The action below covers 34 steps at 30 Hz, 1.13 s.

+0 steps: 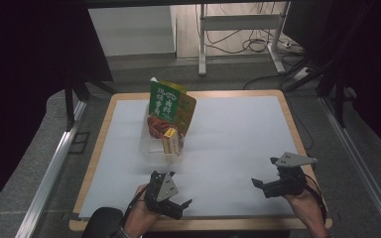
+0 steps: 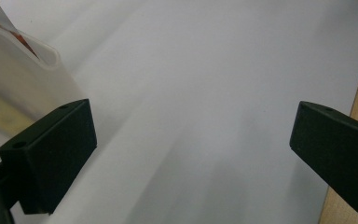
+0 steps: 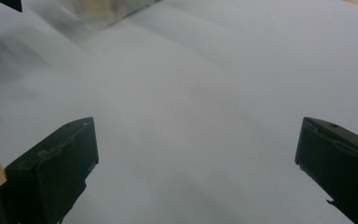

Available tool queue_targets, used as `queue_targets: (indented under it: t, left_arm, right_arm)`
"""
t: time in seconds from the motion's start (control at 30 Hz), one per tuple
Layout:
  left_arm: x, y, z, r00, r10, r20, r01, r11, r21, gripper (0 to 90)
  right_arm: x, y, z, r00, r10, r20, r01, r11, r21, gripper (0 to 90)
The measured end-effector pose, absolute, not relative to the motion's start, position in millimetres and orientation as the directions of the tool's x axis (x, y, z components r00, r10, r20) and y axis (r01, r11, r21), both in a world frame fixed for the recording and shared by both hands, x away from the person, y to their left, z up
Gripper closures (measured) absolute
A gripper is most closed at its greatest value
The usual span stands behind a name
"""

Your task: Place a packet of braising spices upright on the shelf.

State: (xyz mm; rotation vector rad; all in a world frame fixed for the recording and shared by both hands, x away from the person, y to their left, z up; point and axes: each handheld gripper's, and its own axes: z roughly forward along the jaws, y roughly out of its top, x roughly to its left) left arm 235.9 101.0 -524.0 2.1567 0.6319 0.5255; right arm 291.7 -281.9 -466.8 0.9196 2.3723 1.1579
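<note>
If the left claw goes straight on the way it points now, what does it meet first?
Probably nothing soon. The left claw, jaws open, points across the bare white sheet. The clear tray lies off to the left of its line, though depth is unclear.

left tool (image 1: 172, 191): jaws wide apart | right tool (image 1: 263, 174): jaws wide apart

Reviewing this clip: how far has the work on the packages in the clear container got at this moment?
Looks done: a green package and a small yellow box stand in the clear container. In hand: nothing; the left gripper and right gripper sit near the table's front edge, jaws spread wide and empty in both gripper views. Left: any handling of those packages; whether they go in or out, I cannot tell.
</note>
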Motion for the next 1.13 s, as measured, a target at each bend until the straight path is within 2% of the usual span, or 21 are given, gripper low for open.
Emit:
queue_targets:
  t: [1.13]
  left_arm:
    - [238.1, 101.5, -524.7, 0.782, 0.607, 0.142, 0.279, -0.544, 0.792, 0.2]
  right_arm:
    - [270.9, -319.1, -487.6, -0.667, 0.745, -0.010, 0.468, 0.429, 0.773, 0.0]
